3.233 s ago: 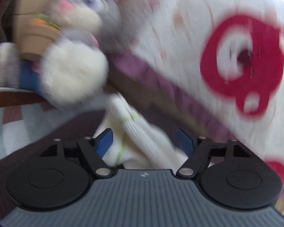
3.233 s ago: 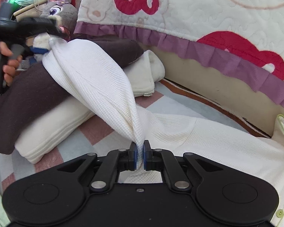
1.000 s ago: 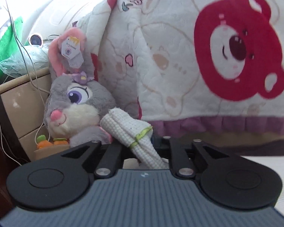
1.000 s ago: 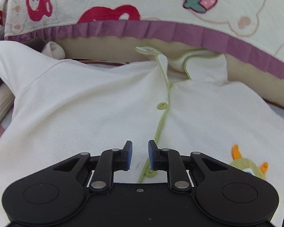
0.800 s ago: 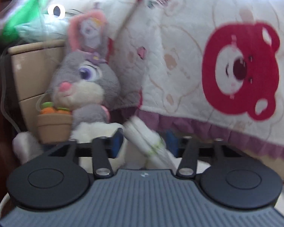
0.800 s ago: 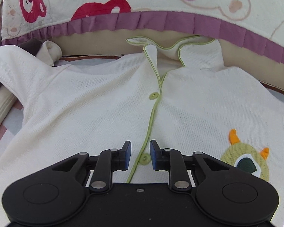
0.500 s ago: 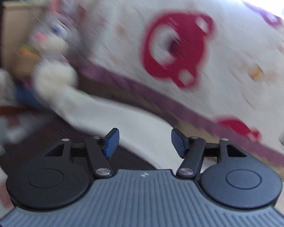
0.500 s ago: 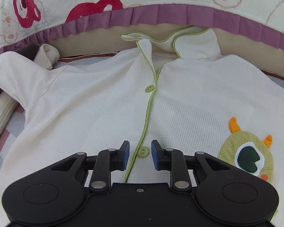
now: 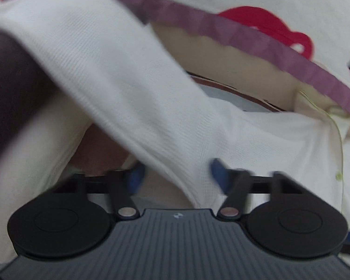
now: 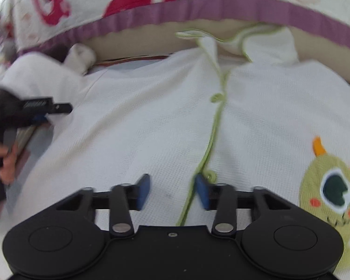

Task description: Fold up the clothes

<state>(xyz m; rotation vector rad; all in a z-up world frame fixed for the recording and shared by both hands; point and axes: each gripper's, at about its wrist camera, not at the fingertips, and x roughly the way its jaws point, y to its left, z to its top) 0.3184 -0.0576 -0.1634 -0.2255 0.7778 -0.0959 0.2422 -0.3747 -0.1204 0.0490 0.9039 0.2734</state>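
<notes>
Now the left gripper (image 9: pixel 175 175), cuff released, gapes around the sleeve (image 9: pixel 119 74) at lower centre, while the right gripper (image 10: pixel 172 190) closes, pinching nothing yet, over the shirt (image 10: pixel 151 116), re-gripping to fold.

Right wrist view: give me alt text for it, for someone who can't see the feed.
A cream button-front shirt with green piping lies spread flat, a green one-eyed monster patch at its right. The right gripper, jaws apart and closing, hovers over the placket near the lowest visible button. At the left edge the left gripper reaches the sleeve; a quilt with a purple ruffle lies behind.
</notes>
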